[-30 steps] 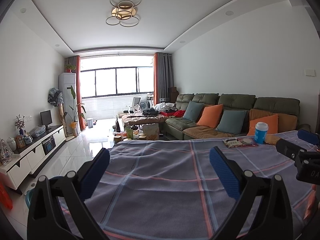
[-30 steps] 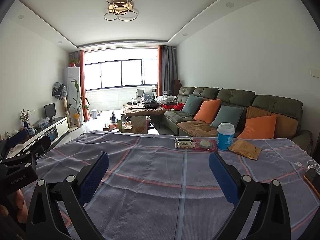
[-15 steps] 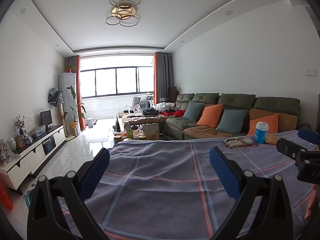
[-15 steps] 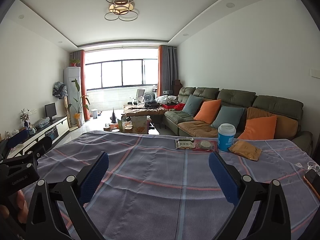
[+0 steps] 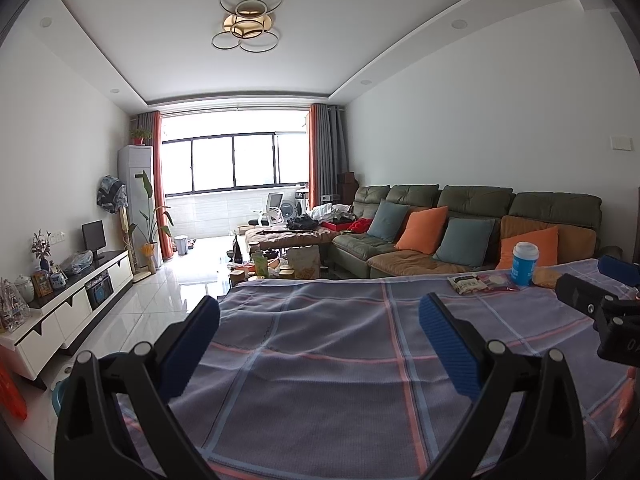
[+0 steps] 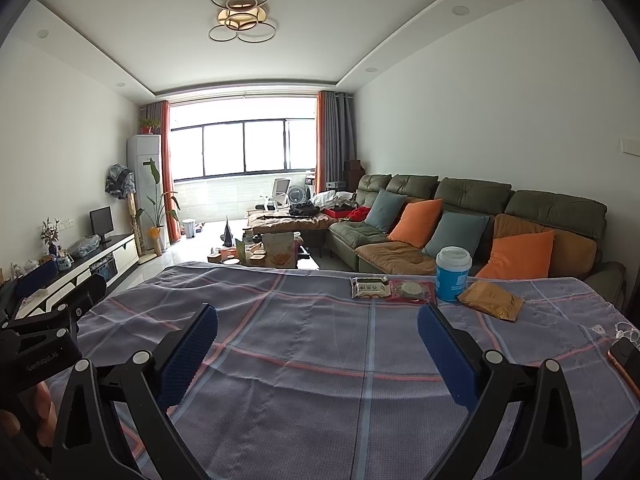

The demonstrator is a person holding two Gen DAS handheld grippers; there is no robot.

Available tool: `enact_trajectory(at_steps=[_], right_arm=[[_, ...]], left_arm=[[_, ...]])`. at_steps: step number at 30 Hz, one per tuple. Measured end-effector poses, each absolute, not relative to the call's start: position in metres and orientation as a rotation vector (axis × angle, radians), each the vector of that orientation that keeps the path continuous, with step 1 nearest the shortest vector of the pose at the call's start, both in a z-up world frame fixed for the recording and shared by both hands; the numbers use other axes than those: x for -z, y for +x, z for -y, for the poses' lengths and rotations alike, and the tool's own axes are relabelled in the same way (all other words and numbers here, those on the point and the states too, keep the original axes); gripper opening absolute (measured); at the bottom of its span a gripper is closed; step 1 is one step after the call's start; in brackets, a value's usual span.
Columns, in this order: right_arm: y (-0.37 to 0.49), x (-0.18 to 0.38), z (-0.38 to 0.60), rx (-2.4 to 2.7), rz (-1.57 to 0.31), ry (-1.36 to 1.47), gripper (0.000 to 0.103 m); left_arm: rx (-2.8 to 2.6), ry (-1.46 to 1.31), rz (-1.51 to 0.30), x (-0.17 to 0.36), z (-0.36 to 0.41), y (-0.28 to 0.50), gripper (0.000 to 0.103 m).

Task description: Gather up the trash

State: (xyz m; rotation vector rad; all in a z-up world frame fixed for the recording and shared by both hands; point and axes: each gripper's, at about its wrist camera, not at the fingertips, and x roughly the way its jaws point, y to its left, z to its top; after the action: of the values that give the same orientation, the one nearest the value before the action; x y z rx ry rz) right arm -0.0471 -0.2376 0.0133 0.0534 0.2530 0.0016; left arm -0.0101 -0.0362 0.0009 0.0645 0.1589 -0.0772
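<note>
— Changed over the last second? Next to nothing: left gripper (image 5: 319, 338) and right gripper (image 6: 317, 346) hovering as before, fingers spread wide, holding nothing.

— Meaning for the trash? Lying on the plaid tablecloth (image 6: 304, 344) at the far edge: green wrapper (image 6: 370, 287), red packet (image 6: 412, 290), blue cup (image 6: 452, 274), brown pouch (image 6: 490, 300) — within neither grip.

— Seen only from the right wrist? Phone (image 6: 624, 360) and white cable (image 6: 618, 330); from the left, white TV cabinet (image 5: 68, 312) close by.

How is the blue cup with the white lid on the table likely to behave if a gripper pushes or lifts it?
The cup stands upright and taller than wide, so a high push would probably tip it. It looks like a paper takeaway cup, so likely light and easily crushed. Its round wall might roll once down. Whether it holds liquid cannot be seen.
</note>
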Motion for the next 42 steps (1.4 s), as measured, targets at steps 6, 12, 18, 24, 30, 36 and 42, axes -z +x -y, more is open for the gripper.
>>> enact_trajectory(at_steps=[6,12,18,24,30,36,42], right_arm=[[-0.047,-0.013,0.238,-0.003,-0.251,0.055,0.099],[-0.047,-0.014,0.238,-0.005,-0.255,0.054,0.099],[-0.047,-0.014,0.237,-0.005,-0.256,0.053,0.099],[-0.046,-0.015,0.236,-0.006,-0.257,0.054,0.099],[-0.046,-0.015,0.235,-0.007,-0.257,0.053,0.099],[-0.045,-0.015,0.235,-0.007,-0.261,0.054,0.099],[-0.039,-0.008,0.239,-0.013,-0.291,0.067,0.099]], left_arm=[[0.077,0.067,-0.161,0.001,0.036,-0.011,0.100],[0.080,0.067,-0.164,0.001,0.036,-0.011,0.100],[0.081,0.067,-0.165,0.002,0.035,-0.011,0.100],[0.082,0.066,-0.171,0.003,0.034,-0.011,0.100],[0.087,0.062,-0.180,0.003,0.032,-0.009,0.100],[0.112,0.065,-0.196,0.003,0.034,-0.006,0.100],[0.139,0.048,-0.311,0.008,0.034,0.011,0.100]])
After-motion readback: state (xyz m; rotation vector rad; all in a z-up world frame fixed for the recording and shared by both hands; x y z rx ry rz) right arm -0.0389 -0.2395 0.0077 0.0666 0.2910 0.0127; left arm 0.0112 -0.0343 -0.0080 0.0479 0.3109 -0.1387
